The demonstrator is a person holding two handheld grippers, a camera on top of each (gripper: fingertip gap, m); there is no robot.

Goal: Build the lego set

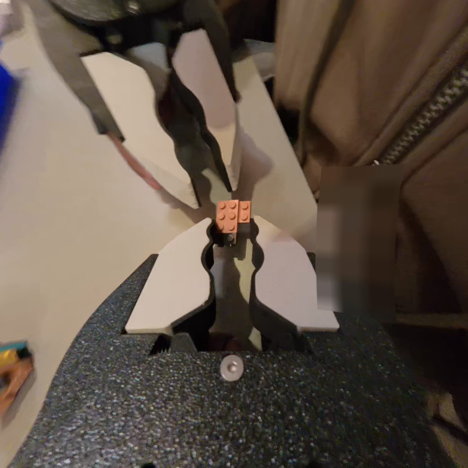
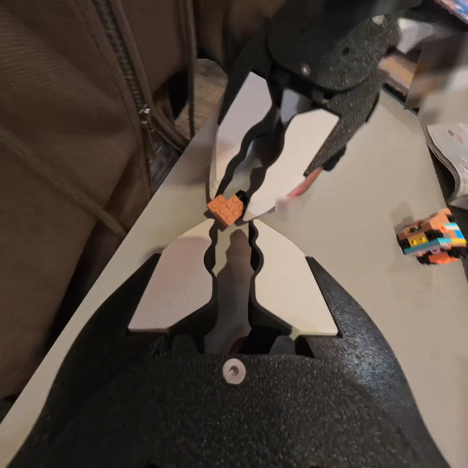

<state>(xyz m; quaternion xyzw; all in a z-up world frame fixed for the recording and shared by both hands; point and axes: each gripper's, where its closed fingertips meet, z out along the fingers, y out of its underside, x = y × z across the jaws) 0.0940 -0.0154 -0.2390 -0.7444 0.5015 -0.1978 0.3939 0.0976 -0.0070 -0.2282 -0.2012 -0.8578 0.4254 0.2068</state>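
A small orange lego sub-assembly (image 1: 231,216), with a black piece beneath it, is held above the pale bench (image 1: 63,228) near its edge, between 2 tools that face each other tip to tip. It is clamped at the tips of the left hand-held gripper (image 1: 233,228), whose jaws are drawn narrow around its lower part. The right hand-held gripper (image 2: 231,225) is seen with its jaws at a narrow gap, its tips just beside the orange plates (image 2: 225,209); whether they touch cannot be told. From the right tool the piece lies straight ahead at the fingertips, studs up, its long axis running roughly across that tool's line. A larger multicoloured lego build (image 2: 430,239) rests on the bench well apart, on the far side of the left tool. A booklet (image 2: 448,162) lies beyond it.
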